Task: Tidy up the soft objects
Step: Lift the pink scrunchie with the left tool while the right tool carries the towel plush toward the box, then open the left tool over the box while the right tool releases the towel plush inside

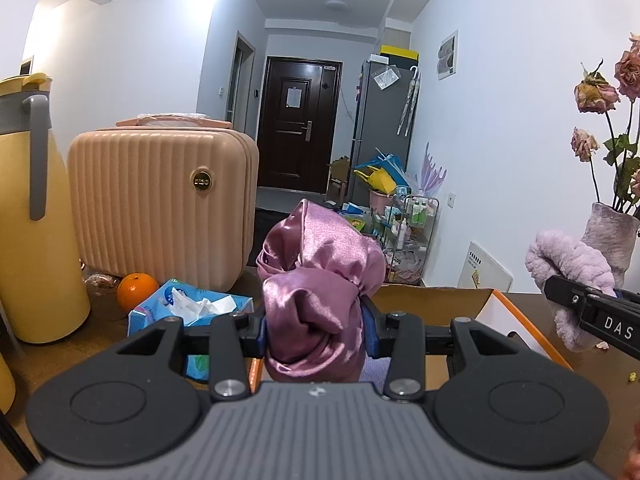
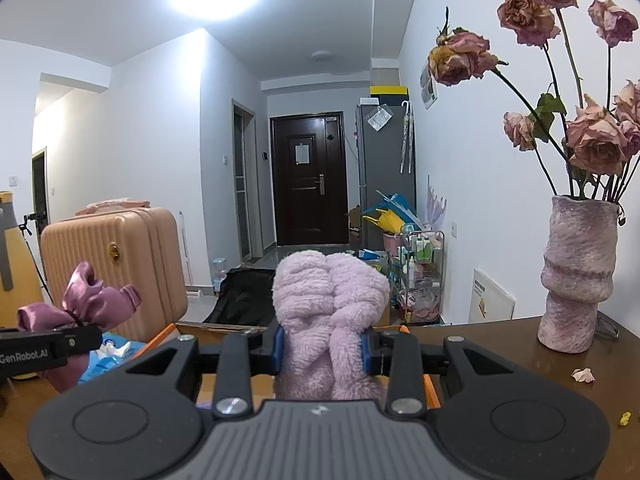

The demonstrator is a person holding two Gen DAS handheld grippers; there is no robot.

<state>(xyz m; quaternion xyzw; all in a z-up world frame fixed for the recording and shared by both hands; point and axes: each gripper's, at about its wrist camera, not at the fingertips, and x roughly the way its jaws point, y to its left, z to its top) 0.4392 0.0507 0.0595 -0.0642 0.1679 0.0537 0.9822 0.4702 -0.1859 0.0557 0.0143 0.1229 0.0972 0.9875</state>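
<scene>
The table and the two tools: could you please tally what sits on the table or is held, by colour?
Pink or purple: 3 – satin cloth, fleece, vase
Yellow: 1 – jug
Orange: 1 – orange
Blue: 1 – tissue pack
Peach: 1 – suitcase
Brown: 1 – box
Total: 8

Each black tool (image 1: 315, 332) has blue pads, silver screws, grey ribbed housing.

Left wrist view: low over the table (image 1: 532, 308), facing the hallway door (image 1: 298, 124).
Right wrist view: alongside, same heading.
Shared: door, pink suitcase (image 2: 116, 264), cardboard box (image 1: 432, 300).
</scene>
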